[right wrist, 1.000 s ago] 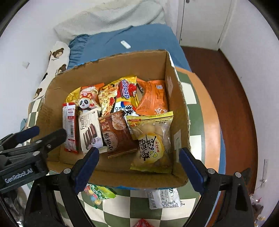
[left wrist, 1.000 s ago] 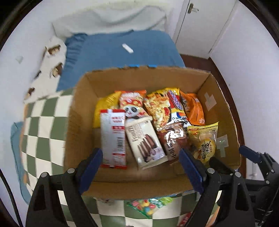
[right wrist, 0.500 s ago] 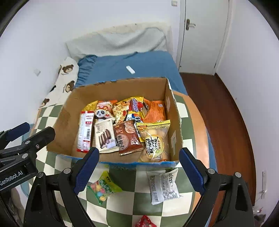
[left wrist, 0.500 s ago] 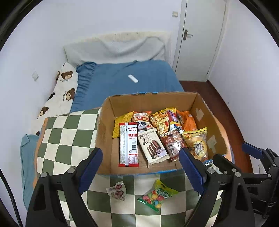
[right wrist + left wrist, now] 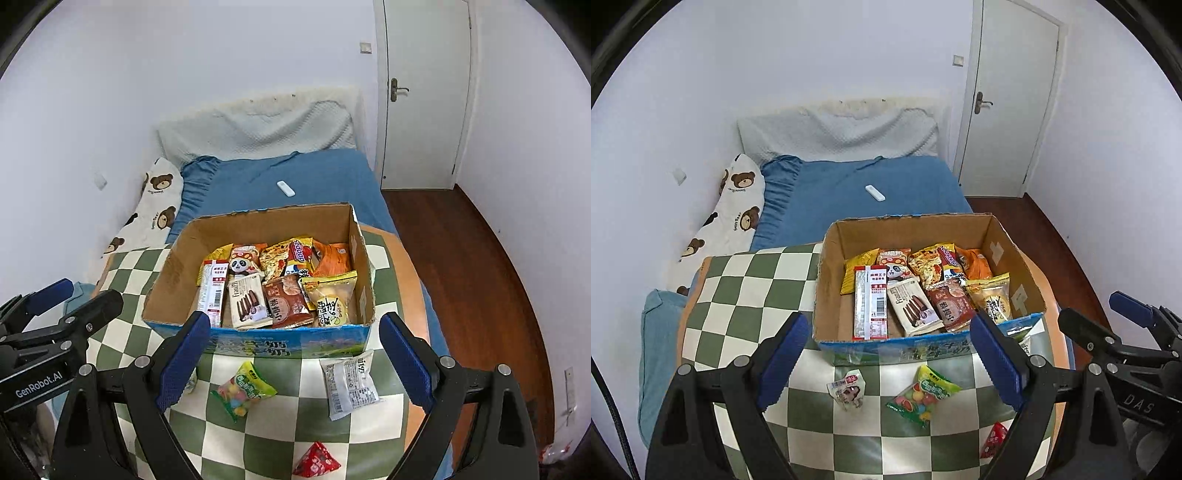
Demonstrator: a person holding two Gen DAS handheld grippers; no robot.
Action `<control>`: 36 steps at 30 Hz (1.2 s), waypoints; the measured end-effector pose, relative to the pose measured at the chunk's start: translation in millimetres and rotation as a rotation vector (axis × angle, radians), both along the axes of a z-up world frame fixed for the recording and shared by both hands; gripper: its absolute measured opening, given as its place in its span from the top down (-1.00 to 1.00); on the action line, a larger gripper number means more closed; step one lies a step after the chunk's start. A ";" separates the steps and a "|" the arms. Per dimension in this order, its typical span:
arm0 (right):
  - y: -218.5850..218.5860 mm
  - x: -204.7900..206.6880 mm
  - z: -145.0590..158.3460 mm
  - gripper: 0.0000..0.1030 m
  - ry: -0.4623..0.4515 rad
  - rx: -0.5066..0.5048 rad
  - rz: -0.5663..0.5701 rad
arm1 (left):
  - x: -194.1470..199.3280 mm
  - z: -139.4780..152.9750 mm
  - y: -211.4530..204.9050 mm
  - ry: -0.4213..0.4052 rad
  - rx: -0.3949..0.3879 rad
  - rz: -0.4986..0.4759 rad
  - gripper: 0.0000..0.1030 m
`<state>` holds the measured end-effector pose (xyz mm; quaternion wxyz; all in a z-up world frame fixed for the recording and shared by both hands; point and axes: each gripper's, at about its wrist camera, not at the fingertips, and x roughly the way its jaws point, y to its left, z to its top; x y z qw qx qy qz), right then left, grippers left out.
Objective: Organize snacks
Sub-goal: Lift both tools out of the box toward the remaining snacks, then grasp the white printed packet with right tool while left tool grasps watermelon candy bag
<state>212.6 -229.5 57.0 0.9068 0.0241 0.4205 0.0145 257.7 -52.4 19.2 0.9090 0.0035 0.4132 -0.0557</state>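
Cardboard box [image 5: 177, 273] of snacks sits at the table's far edge. Four packets lie loose before it — candy bag [image 5: 242, 391], white packet [image 5: 349, 382], red packet [image 5: 316, 461], small sachet [image 5: 847, 389]. Left gripper [image 5: 886, 358] and right gripper [image 5: 293, 358] both spread wide, empty.

Snack packets fill the box [image 5: 258, 338] on the table [image 5: 384, 439]; candy bag [image 5: 243, 391] and wrapped bun [image 5: 349, 382] lie before it, bed [image 5: 314, 184] behind.
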 end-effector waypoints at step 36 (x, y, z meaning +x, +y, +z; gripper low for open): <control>-44.0 37.8 -249.4 -0.14 0.567 0.007 0.046 | 7.7 -269.6 -50.2 0.748 0.054 -0.106 0.00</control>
